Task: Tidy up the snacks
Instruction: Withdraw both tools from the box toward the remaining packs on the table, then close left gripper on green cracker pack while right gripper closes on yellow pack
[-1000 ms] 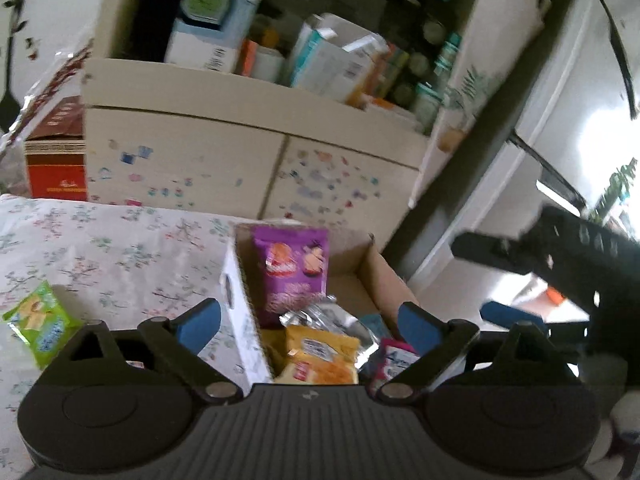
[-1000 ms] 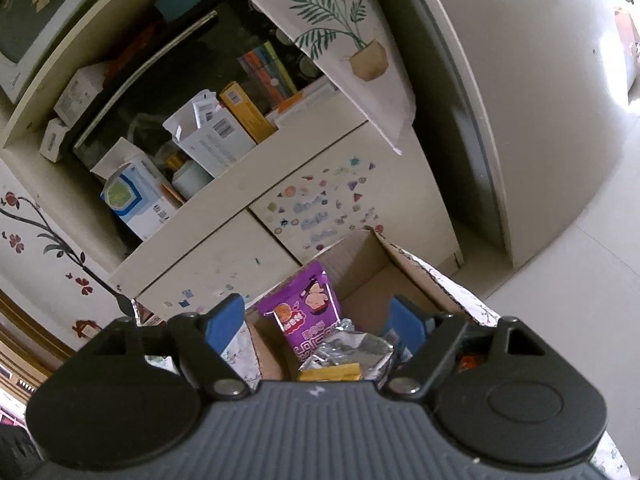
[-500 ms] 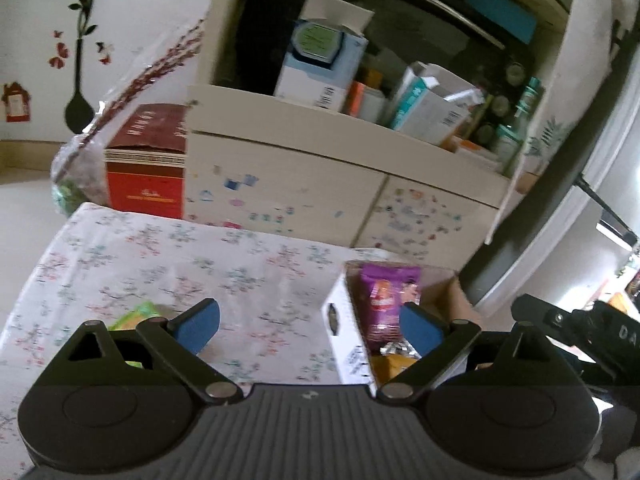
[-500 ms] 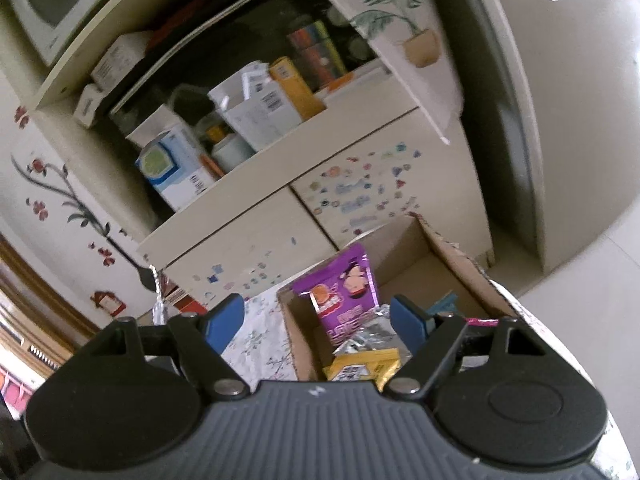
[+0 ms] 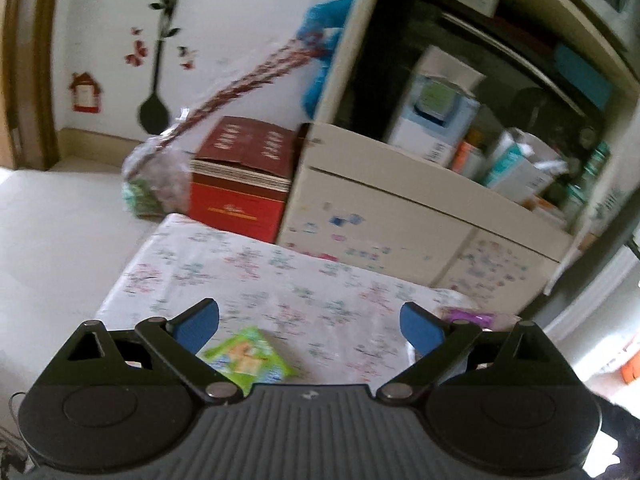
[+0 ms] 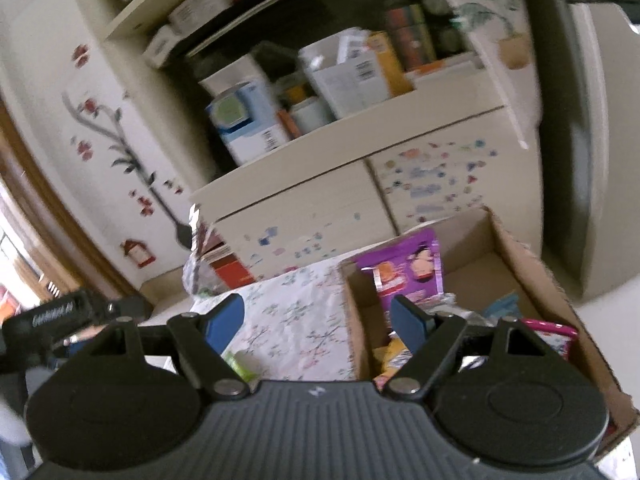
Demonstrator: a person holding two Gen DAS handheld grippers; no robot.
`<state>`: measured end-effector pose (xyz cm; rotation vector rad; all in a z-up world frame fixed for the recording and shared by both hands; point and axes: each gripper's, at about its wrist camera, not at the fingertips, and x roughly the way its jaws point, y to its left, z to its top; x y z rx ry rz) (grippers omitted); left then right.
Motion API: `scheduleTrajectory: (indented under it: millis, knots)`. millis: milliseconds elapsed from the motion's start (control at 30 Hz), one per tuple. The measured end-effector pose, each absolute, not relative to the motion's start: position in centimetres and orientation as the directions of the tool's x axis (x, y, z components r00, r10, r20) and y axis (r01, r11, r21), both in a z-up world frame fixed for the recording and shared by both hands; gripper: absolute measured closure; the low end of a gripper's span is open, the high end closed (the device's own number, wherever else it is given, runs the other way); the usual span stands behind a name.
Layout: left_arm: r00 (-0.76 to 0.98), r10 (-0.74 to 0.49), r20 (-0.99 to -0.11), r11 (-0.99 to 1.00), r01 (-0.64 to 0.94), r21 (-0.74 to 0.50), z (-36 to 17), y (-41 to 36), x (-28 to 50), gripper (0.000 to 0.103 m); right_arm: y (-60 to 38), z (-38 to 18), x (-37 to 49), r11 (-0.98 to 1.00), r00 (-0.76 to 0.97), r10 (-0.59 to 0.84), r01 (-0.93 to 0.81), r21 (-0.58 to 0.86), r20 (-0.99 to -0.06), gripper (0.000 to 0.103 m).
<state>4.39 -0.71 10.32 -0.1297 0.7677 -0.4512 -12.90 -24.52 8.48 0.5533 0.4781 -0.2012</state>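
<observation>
Left wrist view: left gripper (image 5: 310, 322) spread wide, nothing between the blue pads (image 5: 198, 324). Turned further to the left than half a second ago, so the cardboard box has almost gone out at the right; only a corner of the purple packet (image 5: 470, 316) visible there now. Green snack packet (image 5: 250, 358) lying flat on the flowered tablecloth (image 5: 280, 280), now just in front of the left pad, much nearer the middle than before. Red carton (image 5: 244, 178) beyond the table, beside the cream cabinet (image 5: 400, 224).

Right wrist view: right gripper (image 6: 318, 318) also spread, empty. Turned left too. Cardboard box (image 6: 532, 264) now at right, purple packet (image 6: 408, 276) leaning upright inside, other packets below it. A piece of the green packet (image 6: 238, 362) on the tablecloth near the left pad. Left gripper (image 6: 64, 312) newly in view at the left edge.
</observation>
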Motion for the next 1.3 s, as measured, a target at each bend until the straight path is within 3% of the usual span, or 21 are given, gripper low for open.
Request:
scheduleTrajectory:
  millis: [333,700,1300]
  knots:
    - [0.592,-0.343,-0.729,0.939,0.217,-0.266,7.2,1.1,8.0,0.004,-20.6,7.7,-11.3,0.899,0.868,0.068,0.161,0.407,-0.493,0.023]
    - [0.480,-0.296,-0.826,0.955,0.176,-0.239,2.2,-0.3,10.5,0.003,-16.2,4.5,-9.4,0.946,0.783,0.165,0.046,0.320,-0.600,0.023]
    - [0.365,-0.250,-0.897,0.966,0.150,-0.209,-3.8,-3.5,13.8,0.003,-11.2,-0.8,-7.8,0.974,0.614,0.224,-0.125,0.187,-0.757,0.021]
